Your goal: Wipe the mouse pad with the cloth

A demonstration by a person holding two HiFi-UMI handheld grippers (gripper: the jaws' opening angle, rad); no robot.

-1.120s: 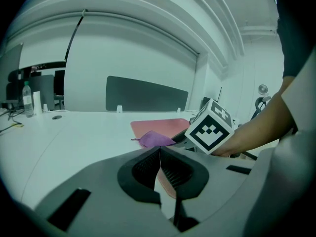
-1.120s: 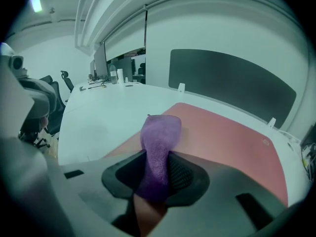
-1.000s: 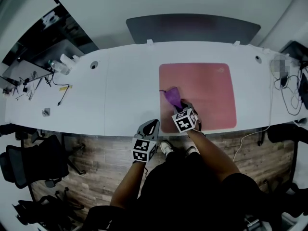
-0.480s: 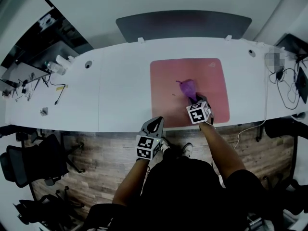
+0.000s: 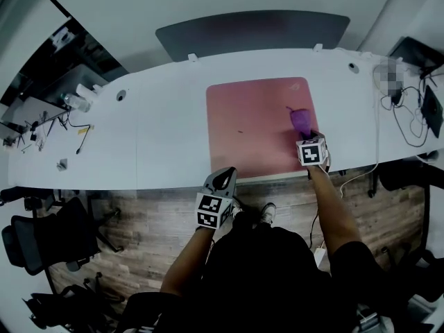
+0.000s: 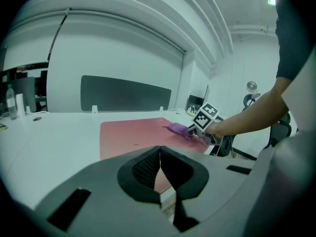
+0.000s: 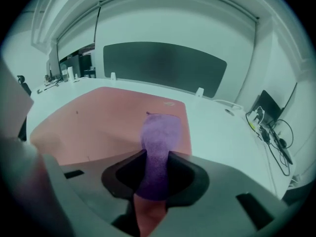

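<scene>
A pink mouse pad [image 5: 257, 123] lies on the white desk [image 5: 159, 137]. On its right part rests a purple cloth [image 5: 301, 121], and my right gripper [image 5: 309, 139] is shut on the cloth's near end. The right gripper view shows the cloth [image 7: 159, 144] pinched between the jaws and spread forward over the mouse pad [image 7: 98, 127]. My left gripper [image 5: 220, 184] hangs off the desk's front edge, shut and empty. From the left gripper view the mouse pad [image 6: 133, 135], the cloth [image 6: 178, 129] and the right gripper [image 6: 196, 131] lie ahead to the right.
A dark panel [image 5: 253, 33] stands behind the desk. Cables [image 5: 409, 116] and a laptop [image 5: 420, 54] sit at the far right; bottles [image 5: 76, 97] and small parts at the far left. Office chairs [image 5: 35, 238] stand on the wooden floor to the left.
My right gripper has dragged the purple cloth from the pad's left-centre across to its right side. The left gripper has stayed at the desk's front edge.
</scene>
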